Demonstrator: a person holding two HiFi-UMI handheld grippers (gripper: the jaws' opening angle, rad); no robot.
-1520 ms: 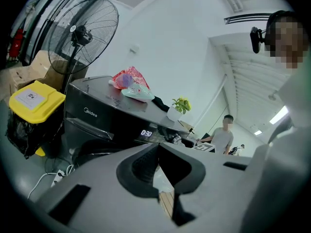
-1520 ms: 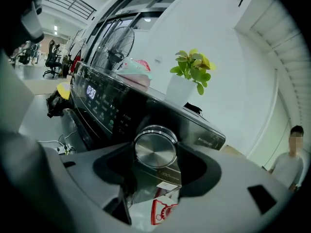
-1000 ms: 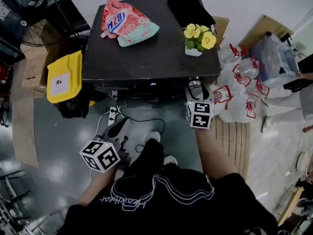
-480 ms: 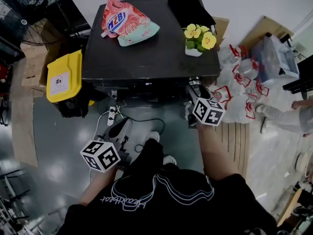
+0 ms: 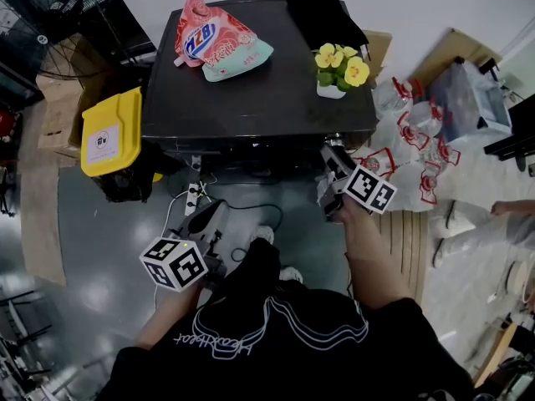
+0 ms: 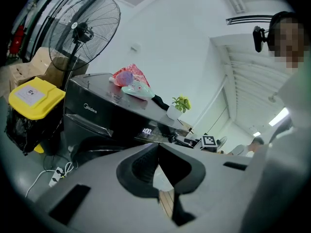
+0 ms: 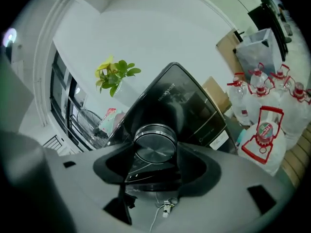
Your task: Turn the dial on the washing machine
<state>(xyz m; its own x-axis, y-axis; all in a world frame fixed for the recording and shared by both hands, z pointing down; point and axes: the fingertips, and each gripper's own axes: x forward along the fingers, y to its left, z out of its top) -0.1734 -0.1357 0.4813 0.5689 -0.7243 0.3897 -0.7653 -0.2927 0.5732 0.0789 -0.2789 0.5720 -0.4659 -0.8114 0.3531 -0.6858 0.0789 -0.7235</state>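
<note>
The black washing machine (image 5: pixel 251 82) stands in front of me, its display (image 6: pixel 146 131) lit. In the right gripper view its round silver dial (image 7: pixel 154 147) sits between the two pads of my right gripper (image 7: pixel 155 150), which is shut on it. In the head view the right gripper (image 5: pixel 333 159) is at the machine's front right corner, rolled over to one side, and hides the dial. My left gripper (image 5: pixel 207 222) hangs low over the floor, away from the machine. Its jaws (image 6: pixel 158 152) are shut on nothing.
On the machine's top lie a pink detergent pouch (image 5: pixel 219 38), a potted yellow flower (image 5: pixel 338 67) and a black cloth (image 5: pixel 324 15). A yellow-lidded bin (image 5: pixel 110 132) stands at the left, bagged water jugs (image 5: pixel 414 153) at the right. A power strip (image 5: pixel 194 197) and cables lie on the floor.
My right gripper has rolled clockwise on the dial, its marker cube tilting and swinging to the right. The left gripper has stayed still.
</note>
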